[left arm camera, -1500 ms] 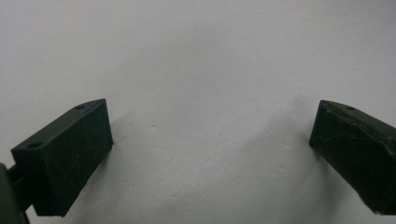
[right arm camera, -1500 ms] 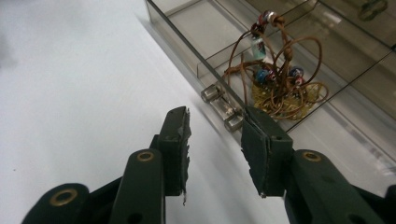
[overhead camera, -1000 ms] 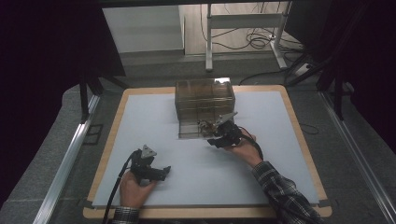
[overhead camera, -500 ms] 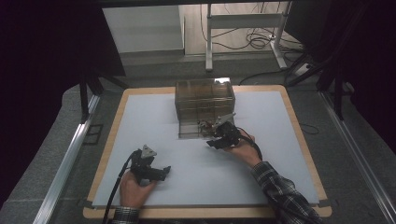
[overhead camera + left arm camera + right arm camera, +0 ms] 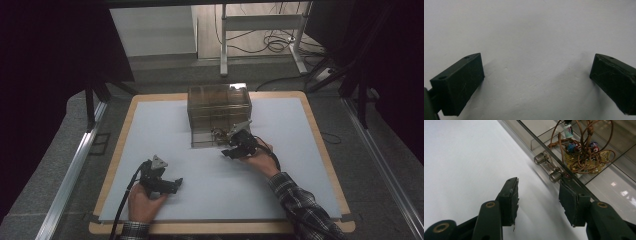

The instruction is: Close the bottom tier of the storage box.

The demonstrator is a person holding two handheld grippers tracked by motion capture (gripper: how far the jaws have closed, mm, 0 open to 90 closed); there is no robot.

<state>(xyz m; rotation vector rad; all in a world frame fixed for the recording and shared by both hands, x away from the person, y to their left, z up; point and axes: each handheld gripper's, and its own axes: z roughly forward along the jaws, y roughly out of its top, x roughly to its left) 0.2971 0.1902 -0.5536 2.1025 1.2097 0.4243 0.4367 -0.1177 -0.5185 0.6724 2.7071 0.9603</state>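
At the front of a clear acrylic drawer box (image 5: 219,115) on the white table mat (image 5: 300,150), we bring the right gripper (image 5: 539,195) up to the small transparent drawer handle (image 5: 547,167). Its jaws stand part open with nothing between them and have just been widening a little; the handle lies just ahead of the tips, the right-hand jaw close under the drawer's front edge. Behind the clear front, a tangle of brown cord jewellery with coloured beads (image 5: 581,150) sits in the drawer. The left gripper (image 5: 536,75) rests low over the bare mat near the table's front edge, well apart from the box, jaws spread wide and empty.

To do this step well, we judge that the right gripper should ease forward until the handle bar sits squarely between both pads, then close on the bar itself rather than the drawer edge. The pull should run straight along the drawer's track. The box looks light and could slide, so steadying it with the idle left gripper seems wise.
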